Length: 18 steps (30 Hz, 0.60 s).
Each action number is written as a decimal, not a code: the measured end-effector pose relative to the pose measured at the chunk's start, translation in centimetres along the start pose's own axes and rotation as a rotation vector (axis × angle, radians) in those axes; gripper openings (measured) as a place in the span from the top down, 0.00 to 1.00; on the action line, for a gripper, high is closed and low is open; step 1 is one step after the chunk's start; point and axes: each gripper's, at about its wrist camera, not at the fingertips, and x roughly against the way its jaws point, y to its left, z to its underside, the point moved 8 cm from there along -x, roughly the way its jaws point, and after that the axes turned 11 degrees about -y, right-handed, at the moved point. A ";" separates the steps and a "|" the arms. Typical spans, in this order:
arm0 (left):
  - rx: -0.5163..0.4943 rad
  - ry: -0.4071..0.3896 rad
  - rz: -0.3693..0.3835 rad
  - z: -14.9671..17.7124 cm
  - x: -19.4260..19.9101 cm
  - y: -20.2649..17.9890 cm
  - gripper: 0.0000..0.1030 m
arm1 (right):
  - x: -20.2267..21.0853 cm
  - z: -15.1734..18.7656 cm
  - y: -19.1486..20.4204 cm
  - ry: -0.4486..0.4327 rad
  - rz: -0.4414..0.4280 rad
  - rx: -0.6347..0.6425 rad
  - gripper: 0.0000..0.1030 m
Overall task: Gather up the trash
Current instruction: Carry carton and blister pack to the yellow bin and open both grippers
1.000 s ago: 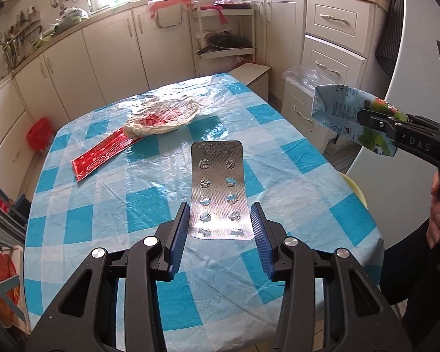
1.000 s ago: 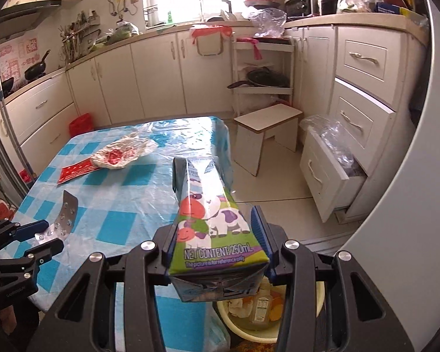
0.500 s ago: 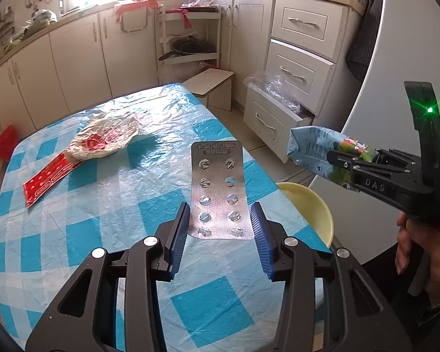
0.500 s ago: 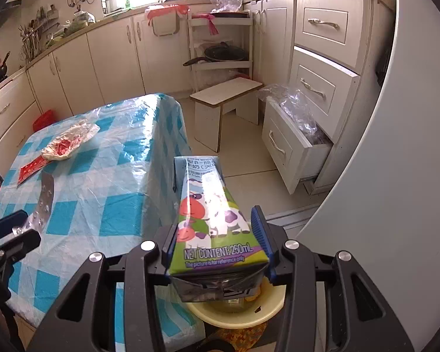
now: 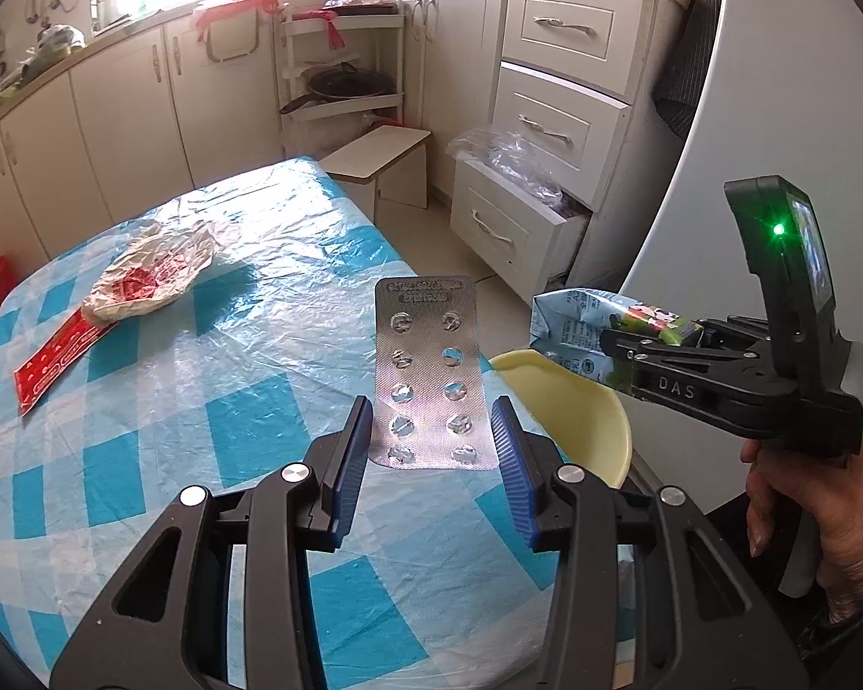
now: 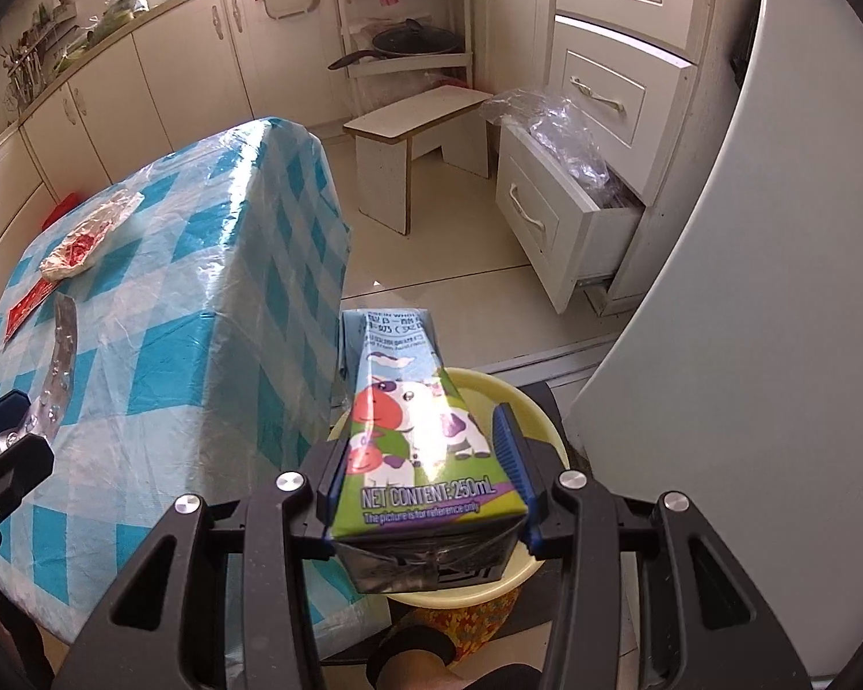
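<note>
Left gripper point(image 5: 431, 437): angled down over checked table point(image 5: 213, 402), clamped on foil blister pack point(image 5: 428, 374). Right gripper point(image 6: 423, 466): tilted downward, clamped on milk carton point(image 6: 414, 431); yellow bin point(image 6: 523, 408) at 12 o'clock.

place: home kitchen | evidence: cabinets point(image 5: 126, 109), drawers point(image 5: 564, 126), pan rack point(image 6: 408, 46)

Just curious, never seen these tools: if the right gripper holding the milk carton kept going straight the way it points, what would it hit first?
Probably the yellow bin right below the milk carton; depth is hard to judge.
</note>
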 end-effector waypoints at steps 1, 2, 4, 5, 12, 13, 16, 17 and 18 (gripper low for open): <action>-0.004 0.001 0.001 0.0 0.0 -0.2 0.61 | -0.2 0.1 -0.1 0.008 0.002 -0.004 0.57; -0.007 0.002 0.001 -0.1 -0.1 -0.4 0.61 | -0.3 0.1 -0.2 0.014 0.006 -0.008 0.57; -0.014 0.005 0.001 0.0 -0.2 -0.8 0.61 | -0.6 0.2 -0.6 0.022 0.016 -0.027 0.57; -0.016 0.005 0.001 -0.1 -0.2 -0.9 0.61 | -0.7 0.2 -0.7 0.023 0.020 -0.037 0.57; -0.038 0.012 0.003 -0.1 -0.6 -2.2 0.61 | 0.7 -1.7 -2.0 -0.070 0.018 -0.151 0.49; -0.042 0.013 0.004 -0.2 -0.7 -2.5 0.61 | 1.3 -2.3 -2.2 -0.103 0.012 -0.168 0.47; -0.052 0.019 0.010 -0.2 -1.0 -3.2 0.61 | 3.2 -3.8 -2.8 -0.203 0.001 -0.208 0.38; -0.056 0.021 0.012 -0.2 -1.2 -3.5 0.61 | 3.7 -4.2 -2.9 -0.230 -0.004 -0.220 0.35; -0.059 0.024 0.015 -0.2 -1.3 -3.8 0.61 | 4.2 -4.6 -3.1 -0.256 -0.008 -0.233 0.33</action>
